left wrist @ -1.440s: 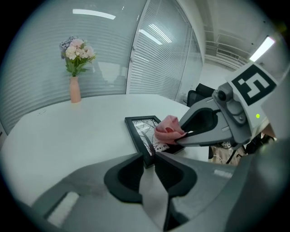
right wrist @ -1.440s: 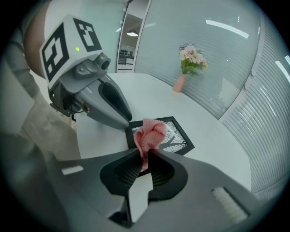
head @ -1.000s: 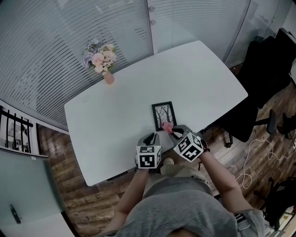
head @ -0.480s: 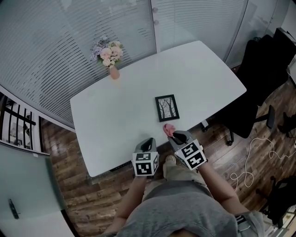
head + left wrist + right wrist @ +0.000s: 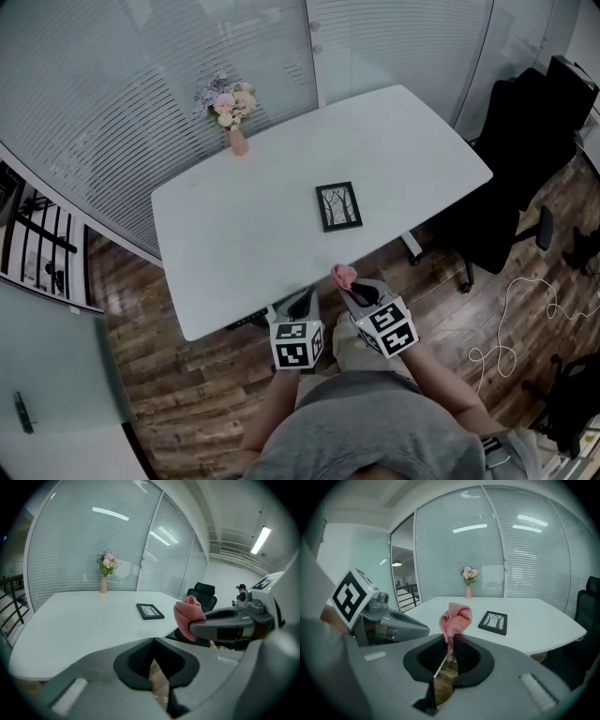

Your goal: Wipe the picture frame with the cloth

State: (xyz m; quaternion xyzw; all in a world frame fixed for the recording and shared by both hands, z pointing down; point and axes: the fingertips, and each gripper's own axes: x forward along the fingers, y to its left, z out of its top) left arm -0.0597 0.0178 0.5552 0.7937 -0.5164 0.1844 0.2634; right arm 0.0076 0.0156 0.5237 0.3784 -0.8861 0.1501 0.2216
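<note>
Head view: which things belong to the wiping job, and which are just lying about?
Job: picture frame; pink cloth, pinched in the right gripper.
Lying about: vase of flowers; black office chair.

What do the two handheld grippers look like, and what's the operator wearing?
The left gripper and the right gripper match. Each is a grey moulded plastic shell with tapering grey jaws and a black-lined recess behind them. Each carries a white cube with black square markers at the back. The person wears a grey top, and the forearms are bare.
</note>
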